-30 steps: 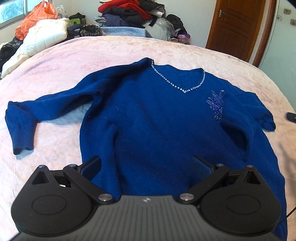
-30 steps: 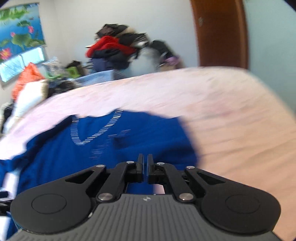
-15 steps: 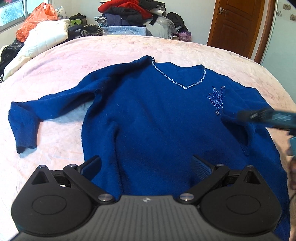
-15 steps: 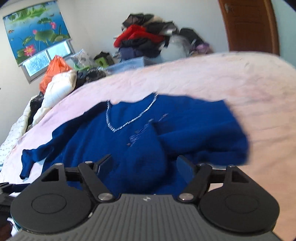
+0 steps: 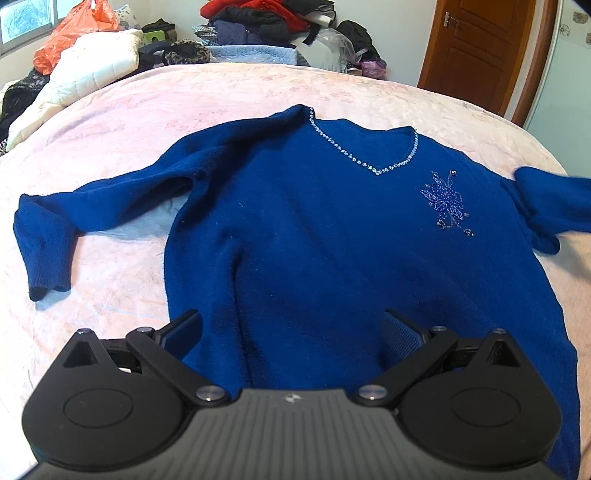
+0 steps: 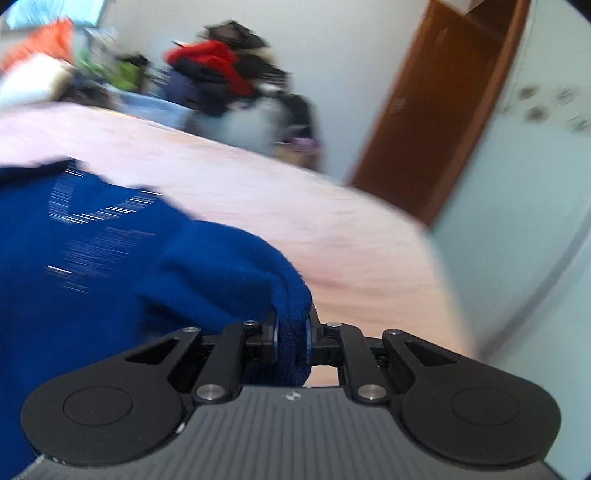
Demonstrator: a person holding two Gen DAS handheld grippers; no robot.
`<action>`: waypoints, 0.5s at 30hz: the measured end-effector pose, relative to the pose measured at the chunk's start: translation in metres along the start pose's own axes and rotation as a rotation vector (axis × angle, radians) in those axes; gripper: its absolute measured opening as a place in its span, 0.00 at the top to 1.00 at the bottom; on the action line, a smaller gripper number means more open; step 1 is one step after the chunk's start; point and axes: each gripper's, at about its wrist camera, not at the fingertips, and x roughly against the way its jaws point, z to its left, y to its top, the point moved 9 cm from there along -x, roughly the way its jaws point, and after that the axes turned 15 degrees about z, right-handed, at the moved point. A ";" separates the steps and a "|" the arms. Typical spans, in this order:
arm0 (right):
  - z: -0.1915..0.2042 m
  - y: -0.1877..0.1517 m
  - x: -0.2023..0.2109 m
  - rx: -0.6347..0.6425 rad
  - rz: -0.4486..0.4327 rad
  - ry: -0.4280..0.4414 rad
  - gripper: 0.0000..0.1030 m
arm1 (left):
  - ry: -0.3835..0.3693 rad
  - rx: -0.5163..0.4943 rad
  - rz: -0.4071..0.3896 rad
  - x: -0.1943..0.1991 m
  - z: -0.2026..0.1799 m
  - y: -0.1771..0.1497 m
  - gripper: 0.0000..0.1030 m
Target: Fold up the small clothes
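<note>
On the pink bed (image 5: 110, 122) we have the blue sweater (image 5: 314, 240) laid face up, neckline (image 5: 364, 162) toward the far clothes pile (image 5: 266, 18), hem nearest us. Key relation: the sweater's right-hand sleeve (image 6: 236, 273) is pinched in our right claw (image 6: 291, 332). Its jaws have just been closing and now clamp a thick fold of the cuff between the pads. That sleeve's long axis runs from the claw back toward the sweater body, so a fold means carrying it across toward the neckline side. Left claw (image 5: 291, 332) hangs spread wide over the hem, nothing gripped, fabric only below and between the fingers; whether the tips touch the knit we can't tell. It sits nearer the hem and the other sleeve (image 5: 74, 221), which lies stretched out flat from the sweater body, cuff bent toward us. We judge the right hand owns this move and the left is placed to pin the hem if needed. Hard to read: the right wrist view is heavily motion-blurred, so how much cuff is caught is unclear. In the left wrist view the held sleeve is cut off at the frame edge beyond the beaded flower (image 5: 447, 201), and the right claw itself is out of frame there.
</note>
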 end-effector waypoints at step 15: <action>-0.155 -0.077 -0.084 -0.018 0.322 -0.324 0.86 | 0.032 -0.015 0.009 -0.003 0.000 0.001 0.00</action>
